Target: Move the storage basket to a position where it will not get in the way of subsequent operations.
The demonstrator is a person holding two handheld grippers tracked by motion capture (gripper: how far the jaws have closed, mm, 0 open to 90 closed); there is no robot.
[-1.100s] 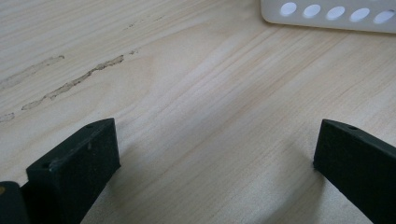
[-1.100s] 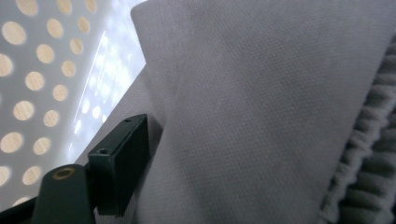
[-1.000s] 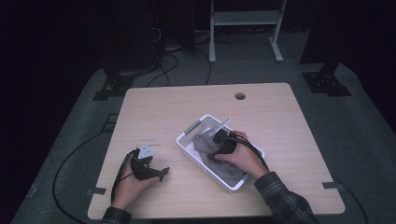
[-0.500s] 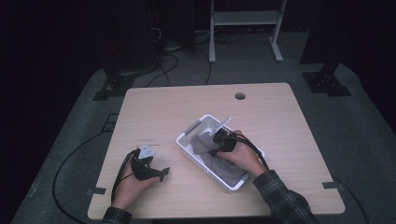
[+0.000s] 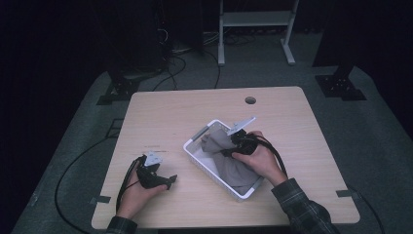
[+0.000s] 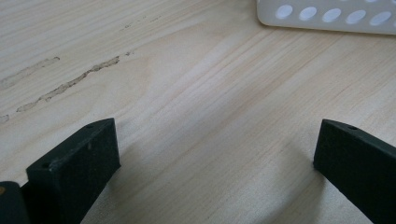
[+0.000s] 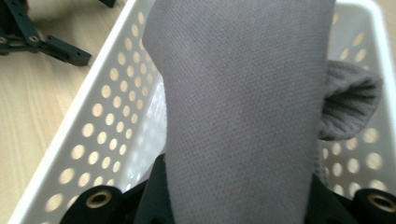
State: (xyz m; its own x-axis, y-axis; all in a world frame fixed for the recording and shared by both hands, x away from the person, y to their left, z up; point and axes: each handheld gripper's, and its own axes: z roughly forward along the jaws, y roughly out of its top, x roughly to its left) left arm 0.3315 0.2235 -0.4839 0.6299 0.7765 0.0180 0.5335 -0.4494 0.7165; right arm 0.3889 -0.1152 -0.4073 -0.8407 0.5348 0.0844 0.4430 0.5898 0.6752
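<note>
**Grey cloth taken up from the white basket**

Item 1, right gripper (image 5: 233, 140): held over the white basket (image 5: 197, 157), a little right of the table's middle. Its jaws have just been closing and now pinch a fold of the grey cloth (image 5: 229, 161). In the right gripper view the cloth (image 7: 243, 107) rises as a broad band straight out from between the jaws and hides the fingertips. A second ago the same gripper sat lower in the basket with the cloth lying flatter; now the hand is higher and the cloth is drawn up into a peak.

Item 2, grey cloth: upper part gathered at the right gripper, lower part still lying inside the basket toward its near end. A ribbed edge, possibly a cuff, hangs at the right of the right gripper view; the picture is too close to be sure.

Item 3, white basket (image 7: 98, 112): perforated plastic, set at an angle on the wooden table (image 5: 195, 107). Place unchanged from the earlier frames.

Item 4, left gripper (image 5: 168, 182): resting on the table near its front left corner, well apart from the basket, where it was a second ago. Its jaws stand wide with bare wood between them; a corner of the basket (image 6: 327, 16) shows beyond.
</note>
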